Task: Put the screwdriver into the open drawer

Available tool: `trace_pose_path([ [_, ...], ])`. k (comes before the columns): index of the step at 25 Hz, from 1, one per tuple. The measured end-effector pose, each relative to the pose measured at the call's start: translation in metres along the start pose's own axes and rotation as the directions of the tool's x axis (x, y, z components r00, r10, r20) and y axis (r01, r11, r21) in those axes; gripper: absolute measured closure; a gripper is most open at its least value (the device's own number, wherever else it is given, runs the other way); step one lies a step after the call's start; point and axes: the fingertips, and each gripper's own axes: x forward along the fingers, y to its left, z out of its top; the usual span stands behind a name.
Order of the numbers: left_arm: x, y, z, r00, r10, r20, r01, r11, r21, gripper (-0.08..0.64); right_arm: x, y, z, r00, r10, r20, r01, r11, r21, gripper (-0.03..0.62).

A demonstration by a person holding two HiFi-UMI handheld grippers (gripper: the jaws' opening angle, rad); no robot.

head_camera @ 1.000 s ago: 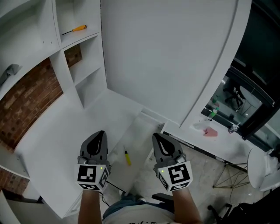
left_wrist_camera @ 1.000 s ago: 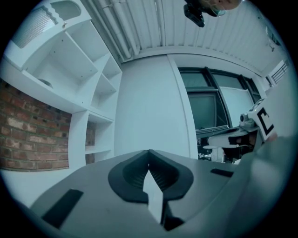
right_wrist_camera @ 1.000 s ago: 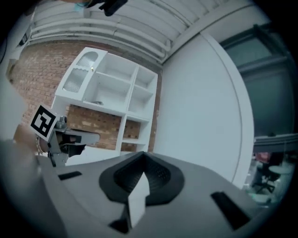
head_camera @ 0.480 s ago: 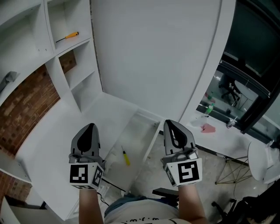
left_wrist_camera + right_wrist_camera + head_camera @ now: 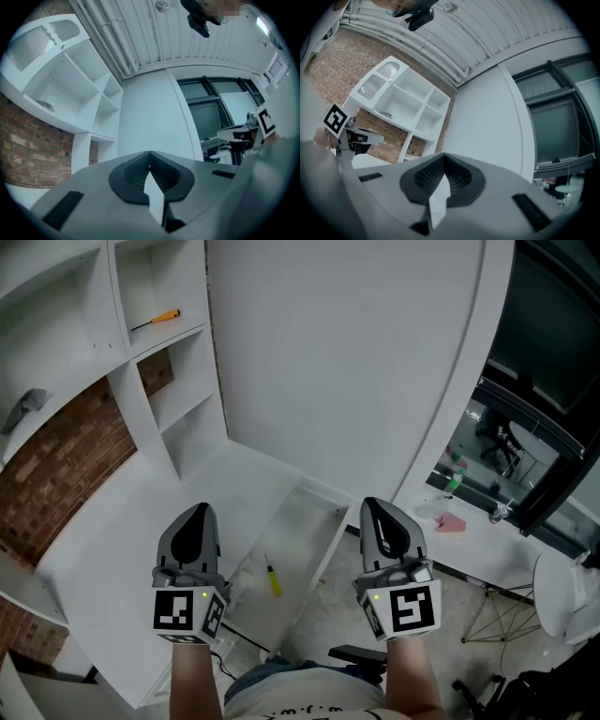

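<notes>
Both grippers have risen and drawn apart since a second ago. Nearest the viewer, the left gripper (image 5: 194,519) and right gripper (image 5: 380,517) point forward, the jaws of each clenched on nothing (each gripper view shows the pads meeting, with only wall beyond). Between them a small yellow screwdriver (image 5: 272,577) lies flat in the open drawer (image 5: 295,526), where it lay earlier too. Beyond the white worktop (image 5: 122,549), an orange-handled screwdriver (image 5: 157,319) rests on a shelf (image 5: 173,336), unmoved. Either the job looks finished, or that far tool comes next.
</notes>
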Motion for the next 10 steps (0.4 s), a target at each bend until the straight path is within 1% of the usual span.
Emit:
trace_pose_path([
  [10, 0.0006, 0.0040, 0.0006, 1.000, 0.002, 0.006, -0.002, 1.000, 0.001, 0.548, 0.0065, 0.0040, 0.0023, 1.000, 0.027, -0.003, -0.027, 0.999, -0.017, 0.583],
])
